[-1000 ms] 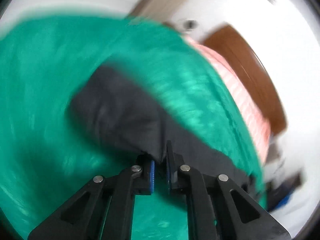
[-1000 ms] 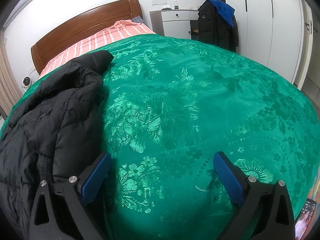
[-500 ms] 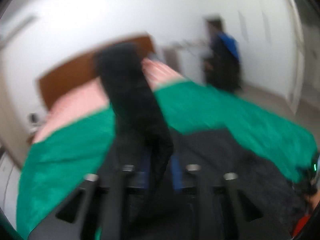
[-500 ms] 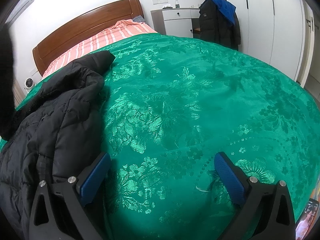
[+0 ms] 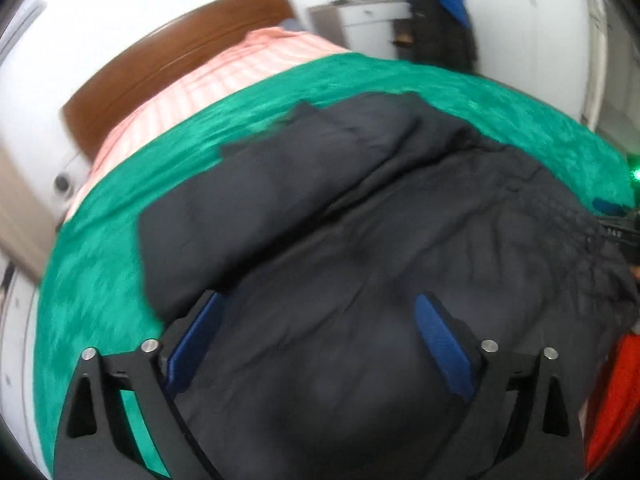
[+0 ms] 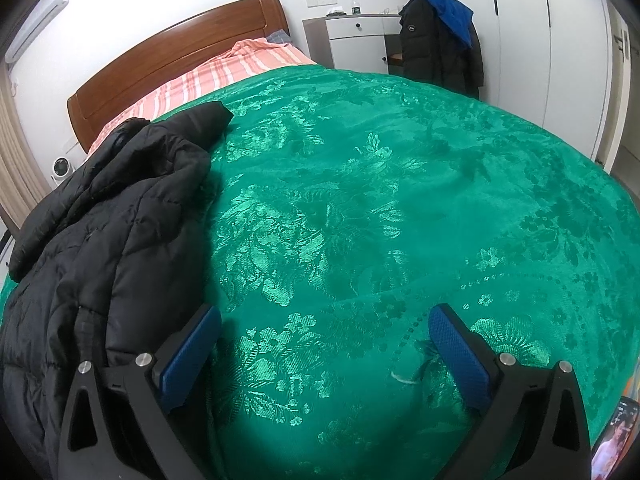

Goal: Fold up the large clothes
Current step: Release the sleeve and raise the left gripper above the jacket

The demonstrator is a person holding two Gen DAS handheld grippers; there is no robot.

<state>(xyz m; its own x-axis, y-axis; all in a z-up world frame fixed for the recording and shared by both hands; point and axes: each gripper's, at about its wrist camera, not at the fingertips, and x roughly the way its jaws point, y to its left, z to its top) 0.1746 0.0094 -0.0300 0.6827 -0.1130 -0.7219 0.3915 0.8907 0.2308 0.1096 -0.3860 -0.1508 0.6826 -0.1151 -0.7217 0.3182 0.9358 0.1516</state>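
Blurring hides, perhaps, black jacket (image 5: 360, 240) folds.

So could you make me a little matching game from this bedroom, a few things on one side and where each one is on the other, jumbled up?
Things:
1. black puffer jacket
2. striped pink sheet
3. dark coat with blue hood
4. white air conditioner

Places:
A. hanging by the white cabinet
B. lying on the green bedspread, left side
C. high on the wall, far left
D. next to the wooden headboard

Pairs: 1-B, 2-D, 3-A, 4-C
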